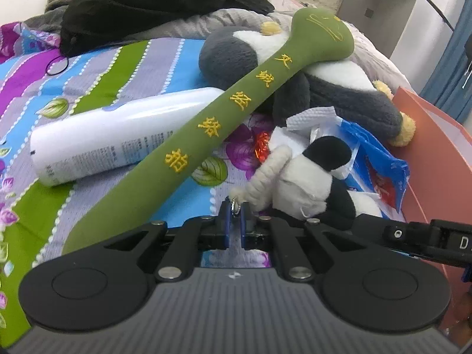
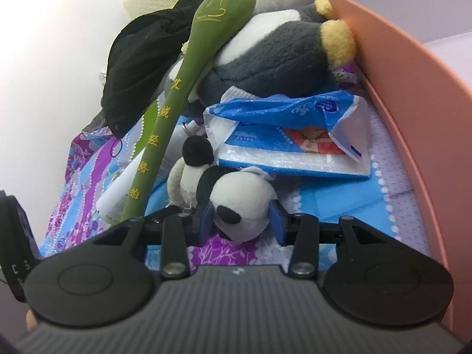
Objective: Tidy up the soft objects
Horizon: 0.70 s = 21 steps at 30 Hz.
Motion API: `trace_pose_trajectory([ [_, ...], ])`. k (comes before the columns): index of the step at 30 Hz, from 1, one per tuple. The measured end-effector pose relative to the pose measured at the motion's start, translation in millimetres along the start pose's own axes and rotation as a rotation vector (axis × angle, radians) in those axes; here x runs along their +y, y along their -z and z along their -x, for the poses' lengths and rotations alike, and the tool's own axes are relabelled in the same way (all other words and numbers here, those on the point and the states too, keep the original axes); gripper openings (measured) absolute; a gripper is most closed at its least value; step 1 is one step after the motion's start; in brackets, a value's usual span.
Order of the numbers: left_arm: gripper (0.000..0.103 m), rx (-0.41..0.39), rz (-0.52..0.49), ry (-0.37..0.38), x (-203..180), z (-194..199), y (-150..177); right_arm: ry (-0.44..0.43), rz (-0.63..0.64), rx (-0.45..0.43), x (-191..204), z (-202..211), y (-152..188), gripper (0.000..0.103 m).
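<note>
A small panda plush (image 1: pixel 312 177) lies on the patterned bedspread (image 1: pixel 124 67). My left gripper (image 1: pixel 235 209) is shut on the metal ring and cord end of the panda's rope tail. My right gripper (image 2: pixel 242 221) is shut on the panda's head (image 2: pixel 242 203), one blue pad on each side. A long green massage stick (image 1: pixel 224 109) with yellow characters leans across a grey and white penguin plush (image 1: pixel 339 88); both also show in the right wrist view, the stick (image 2: pixel 174 97) and the penguin (image 2: pixel 271 56).
A white bottle (image 1: pixel 118 132) lies left of the stick. A blue tissue pack (image 2: pixel 289 138) lies behind the panda. A salmon box (image 2: pixel 413 88) stands at the right. Black clothing (image 1: pixel 147 6) is piled at the back.
</note>
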<state>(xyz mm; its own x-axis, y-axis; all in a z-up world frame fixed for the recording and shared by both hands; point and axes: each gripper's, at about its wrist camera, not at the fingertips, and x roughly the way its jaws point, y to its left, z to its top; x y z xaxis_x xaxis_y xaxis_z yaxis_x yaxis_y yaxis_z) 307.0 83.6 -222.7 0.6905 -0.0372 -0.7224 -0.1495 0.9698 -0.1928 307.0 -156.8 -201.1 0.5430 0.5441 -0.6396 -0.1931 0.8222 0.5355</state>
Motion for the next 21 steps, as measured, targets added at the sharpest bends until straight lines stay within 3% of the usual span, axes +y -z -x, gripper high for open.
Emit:
trace_pose_trajectory([
  [21, 0.008, 0.111, 0.138, -0.026, -15.2, 76.5, 42.5, 0.126, 0.08, 0.001, 6.9, 80.1, 39.8, 0.044],
])
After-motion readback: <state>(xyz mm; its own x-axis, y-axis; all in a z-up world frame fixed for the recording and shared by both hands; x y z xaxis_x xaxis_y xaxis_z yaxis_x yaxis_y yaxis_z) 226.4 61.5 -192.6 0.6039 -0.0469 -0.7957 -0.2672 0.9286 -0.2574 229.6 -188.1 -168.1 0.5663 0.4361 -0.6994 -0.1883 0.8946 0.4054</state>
